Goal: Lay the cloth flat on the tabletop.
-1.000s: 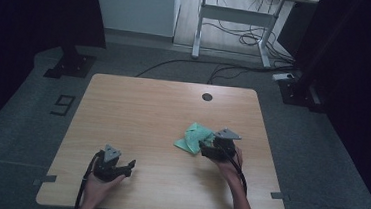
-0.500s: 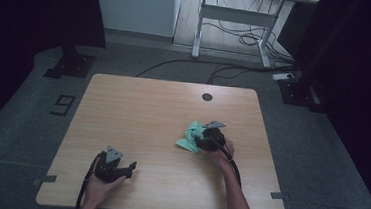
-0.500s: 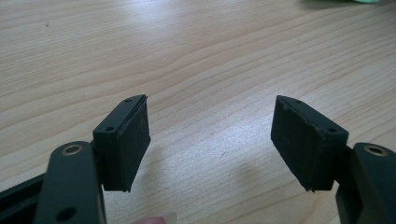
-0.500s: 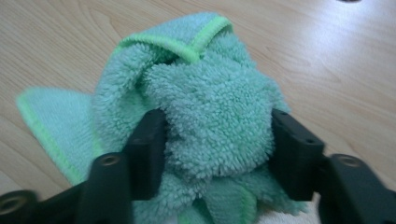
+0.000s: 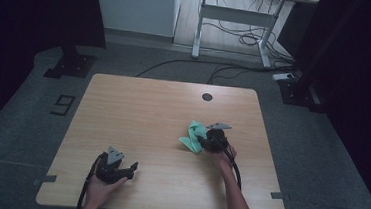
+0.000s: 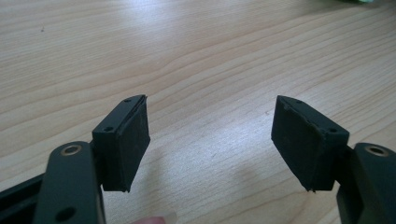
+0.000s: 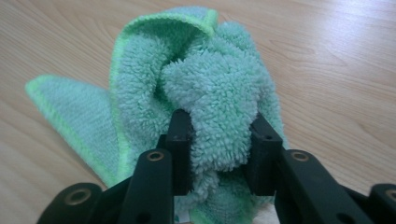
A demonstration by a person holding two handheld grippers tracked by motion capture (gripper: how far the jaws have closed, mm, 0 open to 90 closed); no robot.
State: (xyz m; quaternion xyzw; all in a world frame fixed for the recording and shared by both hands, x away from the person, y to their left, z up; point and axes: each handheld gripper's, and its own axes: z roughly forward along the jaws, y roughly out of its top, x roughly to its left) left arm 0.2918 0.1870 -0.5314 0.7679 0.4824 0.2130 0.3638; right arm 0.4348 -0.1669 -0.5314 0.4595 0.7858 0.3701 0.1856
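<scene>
Cloth [image 7: 205, 93], green terry with a brighter green hem, sits bunched between the right gripper's [image 7: 219, 154] two black jaws; in the right gripper view the pads press into a thick fold of pile from both sides, and the jaws have just been closing on it. One flat corner of the cloth lies spread on the table [image 7: 336, 70] to the left of the bunch in that view, and the rest rises in a crumpled hump above the jaws. In the high view the cloth [image 5: 194, 136] lies on the right half of the table, toward its middle, touching the right gripper [image 5: 209, 141] on that gripper's left side. Left gripper [image 5: 129, 169] rests near the table's near edge, left of centre, well apart from the cloth, held in the person's left hand [image 5: 101, 185]. In the left gripper view its jaws stand wide apart with bare wood grain between the pads. Farther off, a small dark round hole [image 5: 206, 96] marks the table's far edge; beyond it a white desk frame [image 5: 233, 18] stands on the grey floor with cables beneath
</scene>
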